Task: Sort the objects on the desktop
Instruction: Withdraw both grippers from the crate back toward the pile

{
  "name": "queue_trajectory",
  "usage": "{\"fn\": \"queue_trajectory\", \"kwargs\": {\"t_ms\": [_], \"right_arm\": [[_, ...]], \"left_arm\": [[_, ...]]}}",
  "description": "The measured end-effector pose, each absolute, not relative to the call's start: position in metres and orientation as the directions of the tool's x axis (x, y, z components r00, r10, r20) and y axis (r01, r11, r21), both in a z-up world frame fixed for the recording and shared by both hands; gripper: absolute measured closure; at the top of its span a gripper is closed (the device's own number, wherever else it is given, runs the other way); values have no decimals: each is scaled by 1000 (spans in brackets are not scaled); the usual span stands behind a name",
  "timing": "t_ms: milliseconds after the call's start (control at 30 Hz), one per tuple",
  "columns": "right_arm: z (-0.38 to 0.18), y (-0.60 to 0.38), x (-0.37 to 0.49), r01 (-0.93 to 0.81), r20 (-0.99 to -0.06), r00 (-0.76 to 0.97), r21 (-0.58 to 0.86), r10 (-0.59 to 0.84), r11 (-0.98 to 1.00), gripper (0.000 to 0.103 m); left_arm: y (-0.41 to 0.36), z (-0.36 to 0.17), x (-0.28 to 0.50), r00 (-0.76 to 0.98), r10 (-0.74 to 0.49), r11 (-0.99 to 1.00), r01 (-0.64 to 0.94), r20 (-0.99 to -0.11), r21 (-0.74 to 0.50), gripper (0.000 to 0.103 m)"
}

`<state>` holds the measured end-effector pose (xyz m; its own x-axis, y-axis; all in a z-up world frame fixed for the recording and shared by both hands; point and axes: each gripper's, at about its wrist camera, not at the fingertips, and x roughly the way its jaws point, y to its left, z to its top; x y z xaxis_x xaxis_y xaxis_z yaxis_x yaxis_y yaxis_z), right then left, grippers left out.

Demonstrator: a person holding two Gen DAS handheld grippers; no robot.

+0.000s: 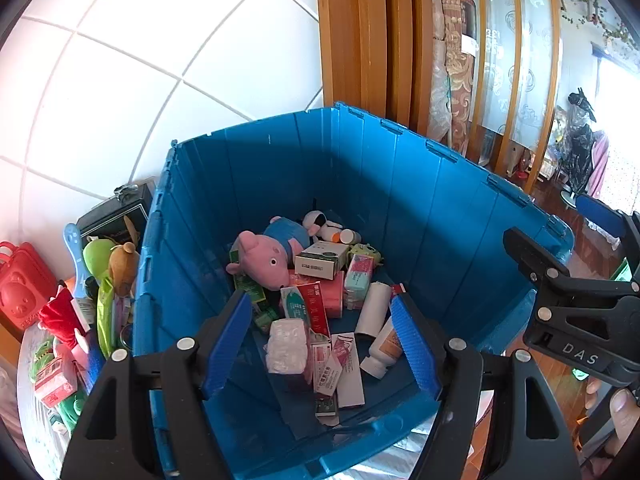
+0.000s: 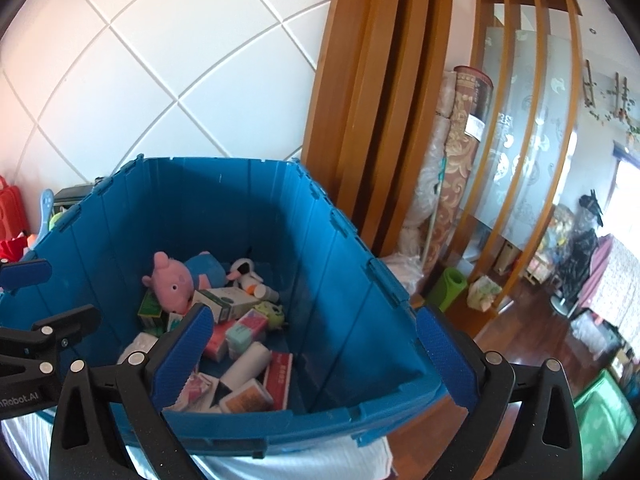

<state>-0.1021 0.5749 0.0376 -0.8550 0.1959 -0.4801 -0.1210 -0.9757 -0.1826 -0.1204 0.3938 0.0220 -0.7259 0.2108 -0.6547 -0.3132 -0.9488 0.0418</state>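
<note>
**Both grippers empty above the blue bin**

Held over the near rim of a blue bin (image 1: 360, 168), the left gripper (image 1: 322, 344), fingers spread wide apart with nothing between the blue pads (image 1: 227, 344). Hovering just to its right, the right gripper (image 2: 316, 356), likewise spread wide and holding nothing; seen in the left wrist view as a black frame at the right edge, with a thumb of the person's hand (image 1: 624, 412) beneath it.

Lying on the bin floor, a jumble of sorted things. Toward the far wall, a pink pig plush (image 1: 266, 254) in a blue shirt, on its side, with a small white and black dog plush (image 1: 322, 224) just behind it. Beside the pig, a white carton (image 1: 322, 260) resting on other boxes. Nearer the middle, a red and white box (image 1: 316, 308), a mint and pink packet (image 1: 359, 276), and a white cylinder (image 1: 374, 308) lying flat. Closest to the left gripper, a clear-wrapped white pack (image 1: 287, 346), flat leaflets and packets (image 1: 348, 368), and a white bottle (image 1: 384, 348) on its side, partly behind the right-hand pad.

Outside the bin on its left, more clutter on the table: a red basket (image 1: 20, 284), a green plush (image 1: 98, 256), a brown bear plush (image 1: 124, 266), a red cloth item (image 1: 62, 316). Behind, white tiled wall (image 1: 140, 60) and wooden door frame (image 1: 360, 40).
</note>
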Motion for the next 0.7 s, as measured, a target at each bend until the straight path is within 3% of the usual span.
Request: {"fn": "queue_trajectory", "kwargs": {"t_ms": [267,700], "right_arm": [[38,558,-95,-93,-481,-862,-168,164,-981,0],[60,487,-84,16,-415,-909,-124,37,-992,0]], "left_arm": [[366,30,-109,-752,214,-958,-288,-624,18,31],[283,42,-90,-816,119,-987,-162,-566,25,31]]}}
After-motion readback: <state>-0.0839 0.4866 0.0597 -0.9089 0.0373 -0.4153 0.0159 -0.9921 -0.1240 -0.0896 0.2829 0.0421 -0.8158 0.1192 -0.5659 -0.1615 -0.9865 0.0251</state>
